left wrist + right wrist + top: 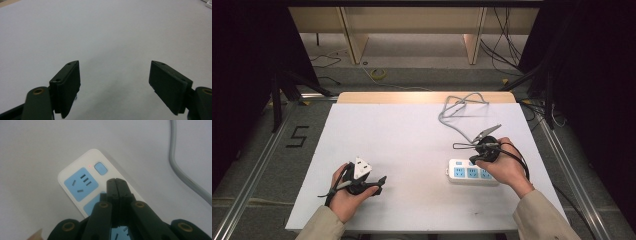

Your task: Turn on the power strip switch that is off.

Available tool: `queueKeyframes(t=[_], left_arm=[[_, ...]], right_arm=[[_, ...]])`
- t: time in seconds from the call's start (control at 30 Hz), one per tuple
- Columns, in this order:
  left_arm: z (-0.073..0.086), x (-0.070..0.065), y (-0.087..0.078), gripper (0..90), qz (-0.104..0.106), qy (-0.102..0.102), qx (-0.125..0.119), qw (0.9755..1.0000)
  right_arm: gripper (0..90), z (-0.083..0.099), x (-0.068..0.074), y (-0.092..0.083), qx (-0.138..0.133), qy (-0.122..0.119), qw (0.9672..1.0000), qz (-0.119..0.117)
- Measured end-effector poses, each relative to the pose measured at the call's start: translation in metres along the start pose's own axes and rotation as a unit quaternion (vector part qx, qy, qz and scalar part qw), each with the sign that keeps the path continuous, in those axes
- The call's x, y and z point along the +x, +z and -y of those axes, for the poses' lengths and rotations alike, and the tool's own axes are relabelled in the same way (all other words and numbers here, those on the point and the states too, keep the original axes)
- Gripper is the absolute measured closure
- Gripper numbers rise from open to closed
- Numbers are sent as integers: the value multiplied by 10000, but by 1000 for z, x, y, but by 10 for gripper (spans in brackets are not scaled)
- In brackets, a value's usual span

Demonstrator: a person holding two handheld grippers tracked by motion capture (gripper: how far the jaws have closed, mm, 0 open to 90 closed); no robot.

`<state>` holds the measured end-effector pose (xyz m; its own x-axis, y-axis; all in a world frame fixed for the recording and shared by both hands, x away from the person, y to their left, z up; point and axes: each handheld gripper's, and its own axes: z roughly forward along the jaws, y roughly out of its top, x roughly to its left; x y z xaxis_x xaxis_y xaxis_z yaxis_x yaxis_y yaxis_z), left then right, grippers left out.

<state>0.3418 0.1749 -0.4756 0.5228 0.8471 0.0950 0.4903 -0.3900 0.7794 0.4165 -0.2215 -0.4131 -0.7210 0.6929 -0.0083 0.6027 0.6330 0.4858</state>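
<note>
A white power strip (460,172) with blue sockets lies on the white table (412,135) at the front right. Its grey cable (460,106) loops toward the back edge. My right gripper (473,160) hovers over the strip's left end. In the right gripper view that gripper (116,182) is shut with nothing between its jaws, its tips just beside the strip's blue switch (100,168) and a small red light (89,165). At the front left my left gripper (380,183) stands wide open above bare table, jaws (115,82) pointing right and holding nothing.
The grey cable (183,176) runs along the right of the right gripper view. A corner of the strip (209,3) shows far off in the left gripper view. Dark stands and loose cables (507,45) line the floor around the table.
</note>
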Motion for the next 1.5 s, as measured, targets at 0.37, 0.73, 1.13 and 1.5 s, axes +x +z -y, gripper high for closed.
queueKeyframes(t=[0.37, 0.73, 1.13, 1.5], left_arm=[[0, 0, 0, 252, 2, 5, 22, 10000], [1, 0, 1, 251, 11, -10, 32, 10000], [2, 0, 1, 251, 15, -37, 87, 10000], [2, 2, 2, 252, 12, -46, 88, 10000]], right_arm=[[892, 24, -10, -7, -217, 185, 9996, 19], [841, 48, -20, -18, -542, 432, 9975, 116], [725, 76, -29, -25, -982, 689, 9924, 269], [622, 93, -28, -29, -1348, 841, 9867, 359]])
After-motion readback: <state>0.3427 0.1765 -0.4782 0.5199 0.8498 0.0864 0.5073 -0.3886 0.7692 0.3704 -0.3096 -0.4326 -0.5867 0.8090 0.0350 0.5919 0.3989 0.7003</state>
